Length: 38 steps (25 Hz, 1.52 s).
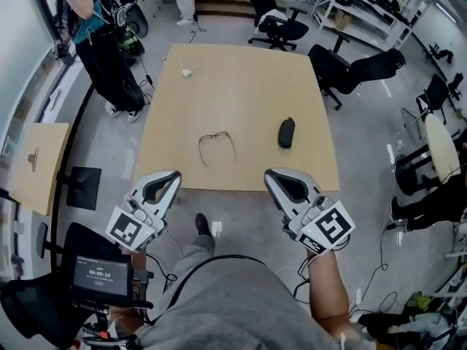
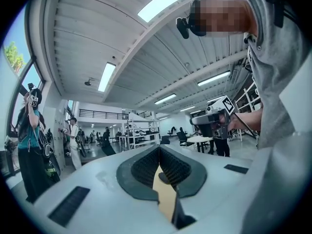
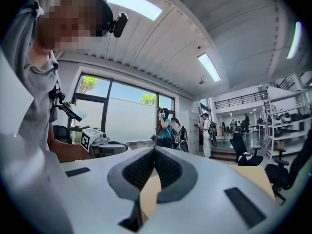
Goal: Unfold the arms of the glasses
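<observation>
You hold the left gripper (image 1: 172,175) and right gripper (image 1: 270,173) level off the table's (image 1: 241,79) near edge, both pinched closed on nothing, apparently because the glasses (image 1: 217,135) lie mid-table beside the dark case (image 1: 286,133), arms already spread.

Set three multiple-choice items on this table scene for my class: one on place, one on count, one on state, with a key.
1. In the head view, where is the black case relative to the glasses? A right of them; B left of them; C on them.
2. How many things lie on the table? A one; B three; C six.
3. The right gripper is: A shut on the glasses; B wide open; C shut, empty.
Key: 1 A, the case lies right of the frames; 2 B, glasses, case, small white object; 3 C, jaws meet with nothing between.
</observation>
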Each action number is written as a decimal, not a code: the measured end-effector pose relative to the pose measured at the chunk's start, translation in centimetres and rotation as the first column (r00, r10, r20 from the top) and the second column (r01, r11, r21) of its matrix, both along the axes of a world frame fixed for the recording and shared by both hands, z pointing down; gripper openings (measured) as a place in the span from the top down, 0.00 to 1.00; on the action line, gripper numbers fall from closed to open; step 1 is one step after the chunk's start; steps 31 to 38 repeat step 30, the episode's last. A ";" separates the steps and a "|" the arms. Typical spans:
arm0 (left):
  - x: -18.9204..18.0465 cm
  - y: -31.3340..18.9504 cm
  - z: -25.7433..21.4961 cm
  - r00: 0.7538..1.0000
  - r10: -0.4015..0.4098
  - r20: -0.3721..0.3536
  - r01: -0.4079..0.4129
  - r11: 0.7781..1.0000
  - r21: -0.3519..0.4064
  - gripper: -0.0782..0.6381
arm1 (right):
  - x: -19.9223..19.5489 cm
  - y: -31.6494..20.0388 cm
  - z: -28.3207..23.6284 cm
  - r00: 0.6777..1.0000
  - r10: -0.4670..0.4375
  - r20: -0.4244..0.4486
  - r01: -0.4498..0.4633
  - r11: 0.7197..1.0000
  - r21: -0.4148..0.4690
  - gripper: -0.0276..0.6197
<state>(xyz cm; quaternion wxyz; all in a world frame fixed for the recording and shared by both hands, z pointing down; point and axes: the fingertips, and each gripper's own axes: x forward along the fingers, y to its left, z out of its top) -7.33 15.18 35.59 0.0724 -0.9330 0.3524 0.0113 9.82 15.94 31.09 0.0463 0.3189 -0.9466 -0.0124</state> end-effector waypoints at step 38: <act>3.3 26.2 -0.2 0.997 -0.062 0.053 0.063 0.998 -0.006 0.88 | 3.2 22.8 1.3 0.999 -0.033 0.006 0.033 0.997 -0.068 0.95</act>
